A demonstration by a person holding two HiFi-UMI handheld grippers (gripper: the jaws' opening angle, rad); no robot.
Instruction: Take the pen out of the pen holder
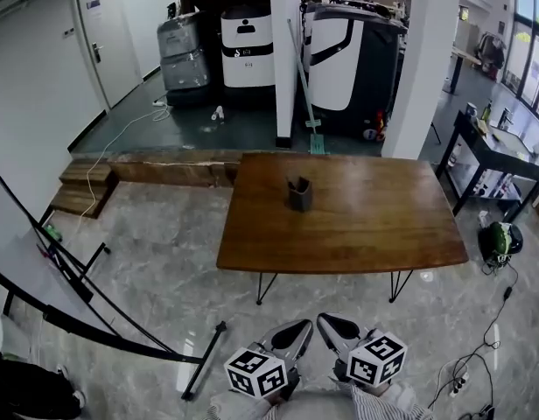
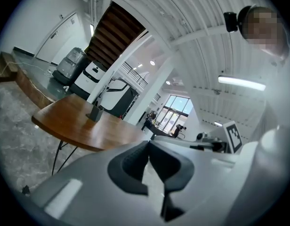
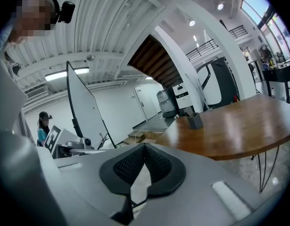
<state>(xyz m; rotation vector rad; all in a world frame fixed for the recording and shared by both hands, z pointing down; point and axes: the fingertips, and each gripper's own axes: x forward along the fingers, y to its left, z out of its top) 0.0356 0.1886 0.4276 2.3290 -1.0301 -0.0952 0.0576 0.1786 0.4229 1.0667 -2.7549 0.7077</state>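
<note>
Left gripper (image 1: 297, 329): I read its jaws closed tip to tip, with nothing between them; bottom centre of frame.
Right gripper (image 1: 332, 325): jaws closed and empty, just beside the left one.
Pen holder (image 1: 299, 193): upright on the table (image 1: 374, 234), centre of frame, well apart from the 2 grippers.
Pen: too small for me to make out.

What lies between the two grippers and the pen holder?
Bare floor, then bare table top. Nothing stands between the left gripper, the right gripper and the pen holder, as the head view shows.
</note>
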